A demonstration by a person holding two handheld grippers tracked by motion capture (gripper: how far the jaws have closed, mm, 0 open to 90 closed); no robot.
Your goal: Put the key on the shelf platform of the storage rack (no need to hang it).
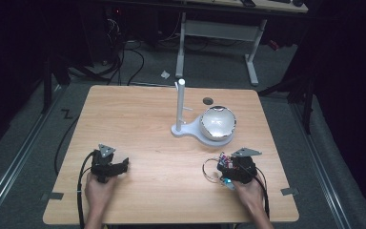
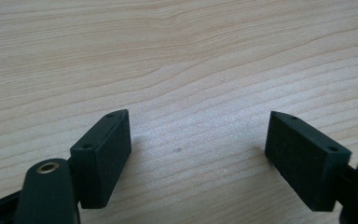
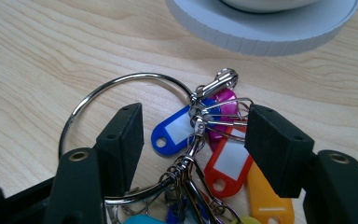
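A key bunch (image 3: pixel 200 140) lies on the wooden table (image 1: pixel 147 124): a large metal ring (image 3: pixel 102 88) with blue, magenta, red and orange tags on smaller rings. My right gripper (image 3: pixel 193 126) is open, its jaws standing on either side of the tags without closing on them. In the high view the right gripper (image 1: pixel 228 166) sits at the front right with the key bunch (image 1: pixel 213 171) at its tip. My left gripper (image 1: pixel 123 165) rests at the front left. The left gripper (image 2: pixel 198 135) is open over bare wood.
A white stand (image 1: pixel 186 130) with an upright post (image 1: pixel 181 100) sits mid-table; its round base (image 3: pixel 261 28) carries a shiny bowl (image 1: pixel 218 122), just beyond the keys. A dark hole (image 1: pixel 208 100) is in the tabletop behind it. Another table frame and cables lie on the floor behind.
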